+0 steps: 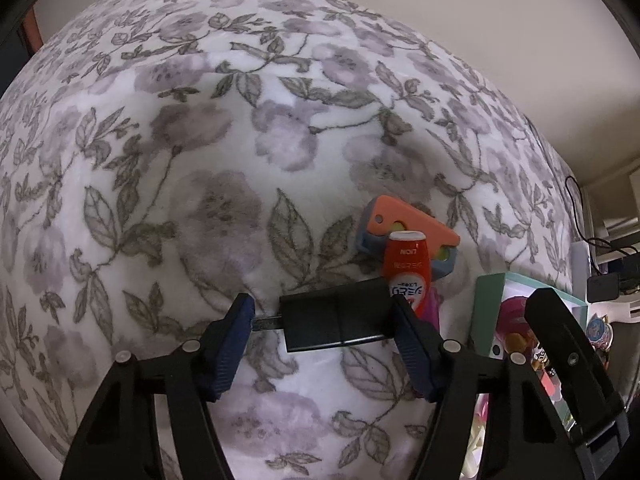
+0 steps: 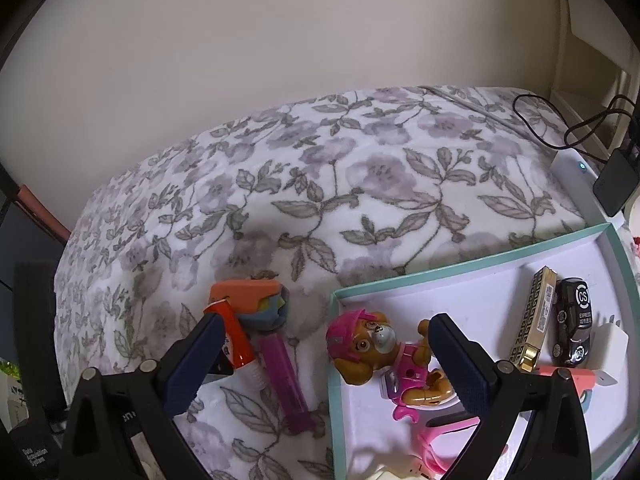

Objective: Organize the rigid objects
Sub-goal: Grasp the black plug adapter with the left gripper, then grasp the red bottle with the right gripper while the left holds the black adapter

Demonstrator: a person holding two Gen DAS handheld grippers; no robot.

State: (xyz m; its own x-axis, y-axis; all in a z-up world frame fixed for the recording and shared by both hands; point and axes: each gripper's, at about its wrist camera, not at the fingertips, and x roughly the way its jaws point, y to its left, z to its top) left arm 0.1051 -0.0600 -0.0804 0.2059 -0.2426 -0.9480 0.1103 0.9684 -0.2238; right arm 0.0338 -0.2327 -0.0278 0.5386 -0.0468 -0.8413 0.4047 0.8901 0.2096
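A: The left tool (image 1: 324, 322) has its fingers set about a flat black block (image 1: 336, 318), which fills most of the gap; the right pad looks to touch it, the left end I cannot tell. I would call it closed on the block.

B: And the right tool (image 2: 326, 354)?

A: Wide apart, holding nothing, above the near left corner of the teal-rimmed tray (image 2: 472, 254). The tray sits to the right on the floral blanket (image 2: 320, 184).

B: So the block goes in the tray, I judge. How to do it well?

A: Keep the block level, carry it right over the rim, and set it on bare white floor. The pup figure in pink (image 2: 380, 356), the gold box (image 2: 534, 322) and the black toy car (image 2: 572, 322) already take up room.

B: What remains outside?

A: The red tube (image 1: 406, 270), a purple stick (image 2: 282, 380) and an orange-and-blue piece (image 2: 256, 304), close together left of the tray.

B: What is hard to make out?

A: The tray's near end is cut off, the pink item (image 2: 436, 436) is partly hidden, and what the block is, I cannot say.
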